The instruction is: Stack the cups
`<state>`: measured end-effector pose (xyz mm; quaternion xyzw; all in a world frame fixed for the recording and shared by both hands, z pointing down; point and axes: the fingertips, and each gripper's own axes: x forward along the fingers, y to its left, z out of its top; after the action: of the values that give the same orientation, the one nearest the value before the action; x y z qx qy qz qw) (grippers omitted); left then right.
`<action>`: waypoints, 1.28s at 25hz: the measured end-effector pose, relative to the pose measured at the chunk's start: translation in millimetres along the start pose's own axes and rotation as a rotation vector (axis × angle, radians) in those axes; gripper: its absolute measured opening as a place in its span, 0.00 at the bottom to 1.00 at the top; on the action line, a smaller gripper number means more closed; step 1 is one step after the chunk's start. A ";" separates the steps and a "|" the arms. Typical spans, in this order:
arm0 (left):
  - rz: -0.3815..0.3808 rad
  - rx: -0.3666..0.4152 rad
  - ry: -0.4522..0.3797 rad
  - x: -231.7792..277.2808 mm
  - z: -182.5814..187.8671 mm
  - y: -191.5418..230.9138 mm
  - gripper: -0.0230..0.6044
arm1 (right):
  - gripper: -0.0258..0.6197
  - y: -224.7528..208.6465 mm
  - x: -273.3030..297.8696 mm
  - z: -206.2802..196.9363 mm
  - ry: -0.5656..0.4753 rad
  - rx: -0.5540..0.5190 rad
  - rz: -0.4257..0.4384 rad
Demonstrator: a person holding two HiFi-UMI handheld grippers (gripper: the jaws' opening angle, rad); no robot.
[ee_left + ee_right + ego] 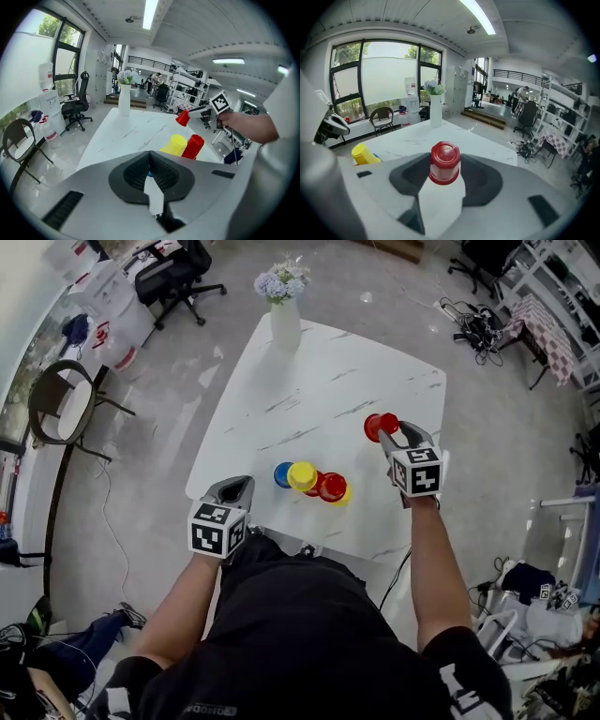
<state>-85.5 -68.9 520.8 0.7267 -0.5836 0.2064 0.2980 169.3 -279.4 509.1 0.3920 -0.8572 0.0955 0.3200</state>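
Observation:
My right gripper (pixel 392 431) is shut on an upturned red cup (pixel 378 426), held above the right side of the white marble table (pixel 319 381). In the right gripper view the red cup (pixel 444 163) sits base-forward between the jaws. Near the table's front edge stand a blue cup (pixel 283 474), a yellow cup (pixel 302 475) and a second red cup (pixel 332 487) in a tight row, with another yellow one (pixel 346 494) partly hidden behind it. My left gripper (pixel 236 488) hovers at the front left edge, shut with nothing in it.
A white vase with flowers (pixel 285 322) stands at the table's far edge. An office chair (pixel 178 277) and a round chair (pixel 61 409) stand on the floor to the left. Cables and shelving (pixel 487 320) lie at the right.

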 end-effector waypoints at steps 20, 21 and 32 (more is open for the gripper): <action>-0.212 0.142 0.023 -32.4 -23.8 -17.3 0.04 | 0.35 155.3 -106.1 18.8 0.039 -0.072 0.098; -0.218 0.145 0.025 -34.9 -26.9 -14.7 0.04 | 0.35 161.4 -104.0 17.6 0.046 -0.069 0.096; -0.239 0.135 0.028 -55.9 -49.7 4.5 0.04 | 0.35 188.2 -79.8 15.4 0.094 -0.059 0.067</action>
<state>-100.6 4.5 522.1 0.8065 -0.4733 0.2185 0.2789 62.9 -110.1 463.7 0.3487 -0.8563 0.0991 0.3680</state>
